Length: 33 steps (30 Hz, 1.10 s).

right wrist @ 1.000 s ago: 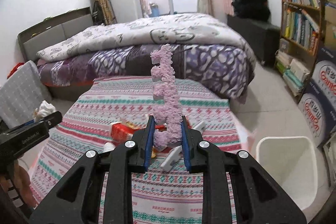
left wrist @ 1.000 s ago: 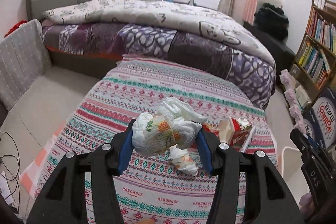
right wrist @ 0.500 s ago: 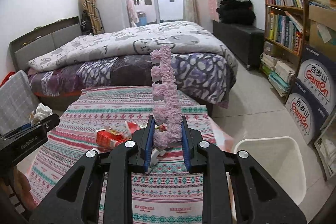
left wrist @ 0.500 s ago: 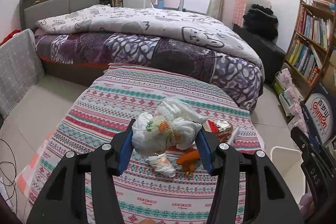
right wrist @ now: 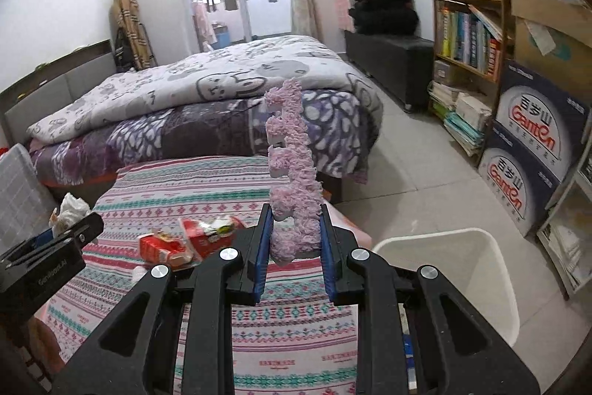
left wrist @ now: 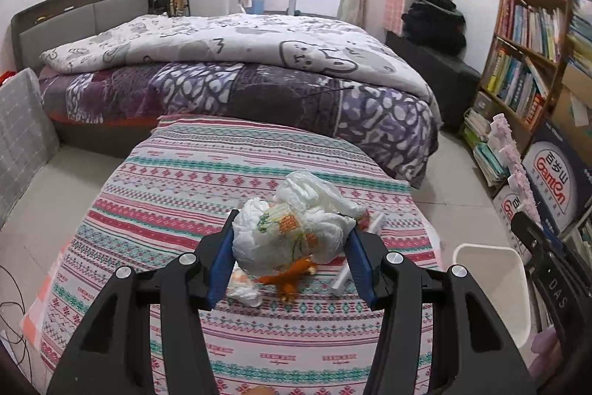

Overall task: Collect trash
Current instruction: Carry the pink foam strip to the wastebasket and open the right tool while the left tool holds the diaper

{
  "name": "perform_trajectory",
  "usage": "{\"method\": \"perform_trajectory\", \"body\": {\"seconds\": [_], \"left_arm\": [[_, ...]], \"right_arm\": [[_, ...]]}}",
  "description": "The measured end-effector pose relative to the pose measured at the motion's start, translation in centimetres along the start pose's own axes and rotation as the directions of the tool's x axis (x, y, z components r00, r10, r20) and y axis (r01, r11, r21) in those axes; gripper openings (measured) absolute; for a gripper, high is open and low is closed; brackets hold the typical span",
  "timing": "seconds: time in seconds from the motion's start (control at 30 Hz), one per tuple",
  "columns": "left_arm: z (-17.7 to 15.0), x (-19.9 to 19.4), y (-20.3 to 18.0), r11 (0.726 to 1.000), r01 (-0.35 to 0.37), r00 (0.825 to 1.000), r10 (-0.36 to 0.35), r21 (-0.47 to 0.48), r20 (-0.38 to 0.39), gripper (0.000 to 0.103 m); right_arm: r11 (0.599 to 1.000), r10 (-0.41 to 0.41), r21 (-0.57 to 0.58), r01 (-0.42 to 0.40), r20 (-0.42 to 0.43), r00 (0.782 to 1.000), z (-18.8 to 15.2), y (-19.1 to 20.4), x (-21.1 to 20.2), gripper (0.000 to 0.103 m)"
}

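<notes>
The striped table (left wrist: 207,173) runs up to the bed (left wrist: 259,87) at its far edge; bare floor (right wrist: 418,169) lies to its right, where the white bin (right wrist: 477,269) stands open, just beside the table's right edge. The left gripper (left wrist: 290,248) is level above the table, fingers clamped on a crumpled wad (left wrist: 292,232); orange peel (left wrist: 292,278) and scraps lie below it. The right gripper (right wrist: 296,239) points forward near the table's right edge, closed on an upright pink strip (right wrist: 292,169). A red wrapper (right wrist: 185,241) lies on the cloth.
</notes>
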<state>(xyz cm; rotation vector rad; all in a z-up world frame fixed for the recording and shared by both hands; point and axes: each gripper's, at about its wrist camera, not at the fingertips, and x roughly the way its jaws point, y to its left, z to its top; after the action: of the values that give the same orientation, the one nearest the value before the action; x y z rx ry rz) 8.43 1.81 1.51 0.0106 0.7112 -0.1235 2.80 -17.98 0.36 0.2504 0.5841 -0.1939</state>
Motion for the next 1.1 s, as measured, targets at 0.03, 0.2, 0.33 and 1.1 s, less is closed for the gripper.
{"method": "perform_trajectory", "body": {"seconds": [0.03, 0.2, 0.33, 1.1], "left_arm": [[-0.1, 0.1, -0.4, 1.0, 0.003, 1.0, -0.003, 0.007, -0.001, 0.053], [-0.4, 0.3, -2.2, 0.999, 0.018, 1.0, -0.018, 0.036, -0.006, 0.053], [-0.5, 0.3, -3.5, 0.998, 0.035, 0.999, -0.034, 0.054, -0.012, 0.053], [-2.8, -0.4, -12.8, 0.963, 0.155, 0.988, -0.148, 0.221, -0.045, 0.053]], "right_arm": [[1.0, -0.011, 0.016, 0.011, -0.004, 1.0, 0.1, -0.6, 0.0, 0.023], [0.995, -0.063, 0.075, 0.064, -0.013, 0.998, 0.3, -3.1, 0.0, 0.023], [0.985, -0.103, 0.133, 0.106, -0.028, 0.994, 0.5, -5.5, 0.0, 0.023], [0.872, -0.23, 0.416, 0.257, -0.115, 0.966, -0.2, -17.1, -1.8, 0.061]]}}
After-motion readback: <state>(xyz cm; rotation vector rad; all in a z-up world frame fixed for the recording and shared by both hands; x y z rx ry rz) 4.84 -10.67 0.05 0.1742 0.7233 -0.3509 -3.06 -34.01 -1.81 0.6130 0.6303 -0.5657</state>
